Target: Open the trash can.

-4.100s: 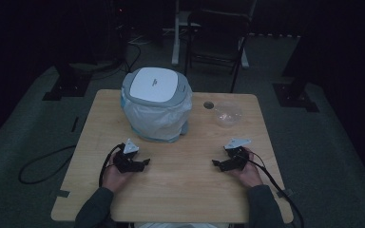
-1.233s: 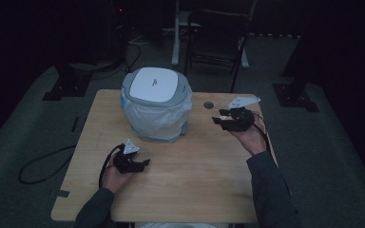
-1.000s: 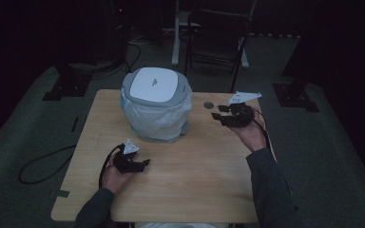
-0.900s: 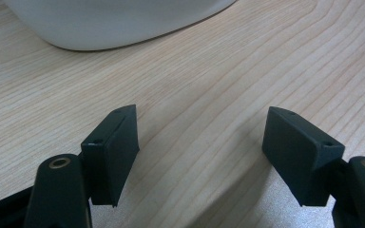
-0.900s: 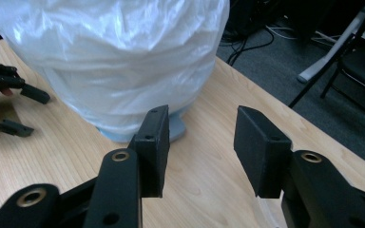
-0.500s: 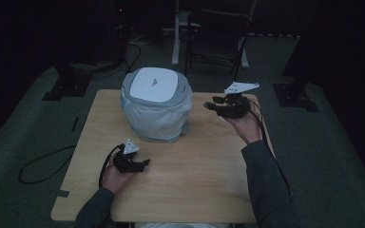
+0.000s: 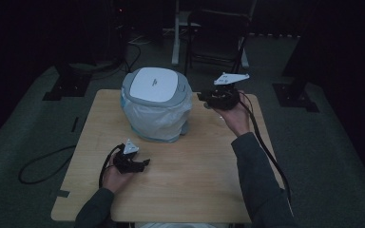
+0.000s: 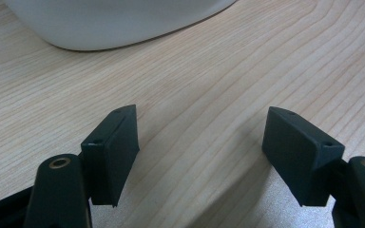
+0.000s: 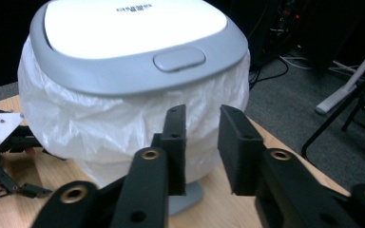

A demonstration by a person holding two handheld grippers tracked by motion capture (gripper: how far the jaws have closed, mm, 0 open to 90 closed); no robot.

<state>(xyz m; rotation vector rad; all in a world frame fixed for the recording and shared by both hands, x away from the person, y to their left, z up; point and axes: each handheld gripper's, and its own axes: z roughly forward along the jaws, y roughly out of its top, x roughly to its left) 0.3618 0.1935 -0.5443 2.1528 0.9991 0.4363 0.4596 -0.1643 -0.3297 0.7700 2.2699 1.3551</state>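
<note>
While closing, apparently empty right claw [image 9: 199, 137] faces bin [image 9: 138, 61].

From high above the near edge, we look forward and down over the whole wooden surface [image 7: 195, 156]. Riding the left tool [image 8: 202, 156], we look close and low across the boards. Riding the right tool [image 9: 202, 142], we face the bin [image 9: 133, 71] up close, shared with the high view.

A dim room held a grey carpeted floor [image 7: 323, 156]; a dark chair [image 7: 218, 38] stood beyond the wooden bench [image 7: 195, 190].
</note>
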